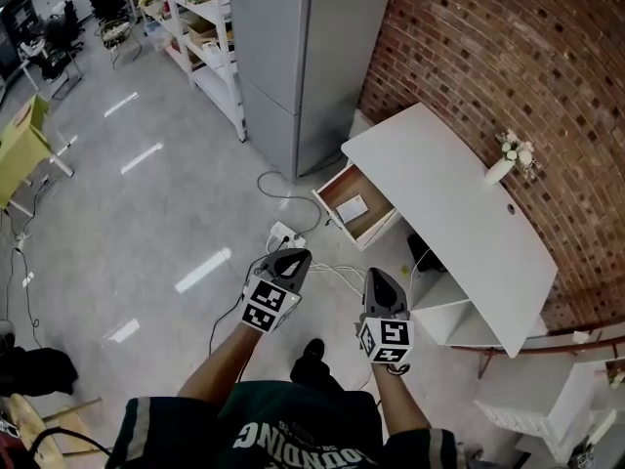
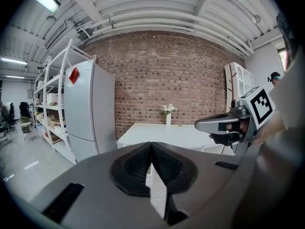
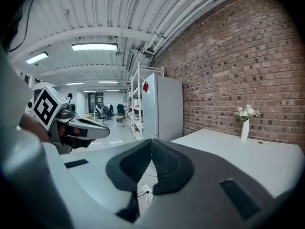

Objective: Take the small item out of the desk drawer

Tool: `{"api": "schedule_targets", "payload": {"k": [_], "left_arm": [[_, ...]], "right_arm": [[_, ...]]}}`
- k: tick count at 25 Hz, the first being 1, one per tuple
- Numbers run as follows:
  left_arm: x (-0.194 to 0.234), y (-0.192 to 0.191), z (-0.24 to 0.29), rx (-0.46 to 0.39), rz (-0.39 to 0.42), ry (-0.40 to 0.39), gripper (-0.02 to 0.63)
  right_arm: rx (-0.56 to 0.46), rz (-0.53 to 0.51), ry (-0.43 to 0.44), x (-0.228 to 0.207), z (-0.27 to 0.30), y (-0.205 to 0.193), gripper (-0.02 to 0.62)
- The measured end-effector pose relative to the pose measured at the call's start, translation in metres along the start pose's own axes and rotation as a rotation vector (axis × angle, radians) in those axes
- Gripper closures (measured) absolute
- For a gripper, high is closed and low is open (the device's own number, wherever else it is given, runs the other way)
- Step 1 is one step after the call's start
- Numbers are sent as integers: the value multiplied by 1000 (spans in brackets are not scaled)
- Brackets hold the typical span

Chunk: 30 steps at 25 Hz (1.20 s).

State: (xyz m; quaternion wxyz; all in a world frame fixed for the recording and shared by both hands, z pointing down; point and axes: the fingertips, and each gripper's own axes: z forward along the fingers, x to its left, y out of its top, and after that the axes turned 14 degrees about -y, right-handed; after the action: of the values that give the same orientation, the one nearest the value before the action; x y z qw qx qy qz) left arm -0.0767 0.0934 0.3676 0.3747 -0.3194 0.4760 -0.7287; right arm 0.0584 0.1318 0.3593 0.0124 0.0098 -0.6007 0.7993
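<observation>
The white desk point(image 1: 459, 213) stands against the brick wall with its drawer point(image 1: 330, 211) pulled open toward the floor. A small flat white item point(image 1: 353, 207) lies on the drawer's brown bottom. My left gripper point(image 1: 295, 258) is held in the air short of the drawer and to its lower left, jaws shut with nothing in them. My right gripper point(image 1: 377, 275) hovers below the drawer, also shut and empty. In the left gripper view the jaws point(image 2: 151, 145) meet in front of the desk top point(image 2: 176, 132). The right gripper view shows its jaws point(image 3: 151, 142) closed together.
A grey refrigerator point(image 1: 293, 57) stands left of the desk, with white shelving point(image 1: 210, 37) beyond it. A power strip point(image 1: 283, 234) with cables lies on the floor near the drawer. A vase of flowers point(image 1: 510, 159) sits on the desk. A yellow-green table point(image 1: 21, 145) stands far left.
</observation>
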Motion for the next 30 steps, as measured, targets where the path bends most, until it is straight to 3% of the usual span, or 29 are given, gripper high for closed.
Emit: {"api": "schedule_targets", "payload": {"k": [30], "left_arm": [[26, 28, 104, 13, -4, 8, 591]], "right_arm": [[22, 10, 40, -67, 72, 2, 572]]}}
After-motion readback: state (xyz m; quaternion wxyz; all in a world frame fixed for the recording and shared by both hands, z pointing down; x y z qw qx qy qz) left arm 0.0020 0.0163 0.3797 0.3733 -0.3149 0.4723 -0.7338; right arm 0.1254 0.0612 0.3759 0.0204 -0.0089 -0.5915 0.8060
